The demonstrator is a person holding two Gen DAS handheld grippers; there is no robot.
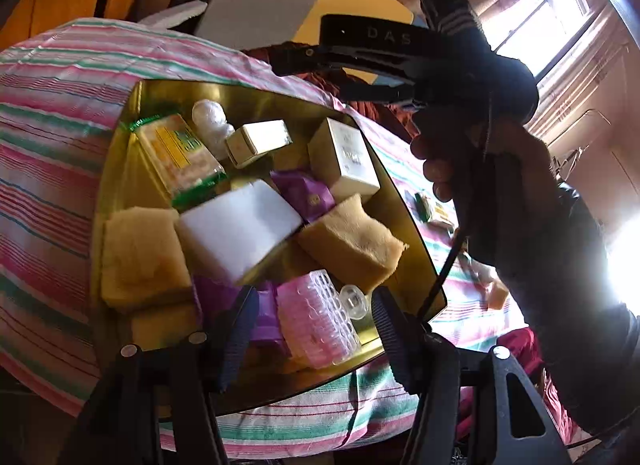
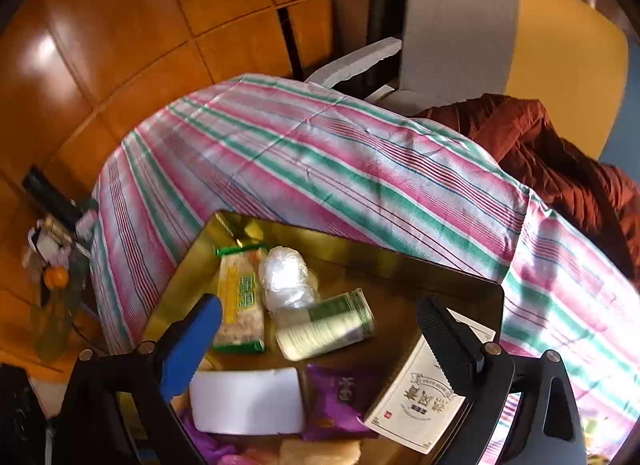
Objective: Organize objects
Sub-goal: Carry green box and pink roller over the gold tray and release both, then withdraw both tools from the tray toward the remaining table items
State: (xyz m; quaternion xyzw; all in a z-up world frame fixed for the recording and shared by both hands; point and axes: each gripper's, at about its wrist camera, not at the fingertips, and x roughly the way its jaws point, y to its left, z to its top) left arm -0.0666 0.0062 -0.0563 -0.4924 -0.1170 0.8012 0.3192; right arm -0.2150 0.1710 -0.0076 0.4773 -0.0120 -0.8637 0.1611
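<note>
Gold tray (image 1: 120,169) below; left tool (image 1: 312,321) and right tool (image 2: 320,329) angled down, released, empty.

A tray (image 1: 120,169) rests on a cloth-covered table (image 1: 48,153). In the tray, a white block (image 1: 236,225) lies between two sponges (image 1: 140,257), with boxes (image 1: 344,157) and a snack pack (image 1: 180,157) behind it and a hair roller (image 1: 316,325) in front. A chair (image 2: 452,33) stands behind the table.

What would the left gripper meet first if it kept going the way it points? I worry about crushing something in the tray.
Most likely the pink plastic roller: it lies between the open fingers of the left gripper, atop purple packets. Depth is hard to judge.
</note>
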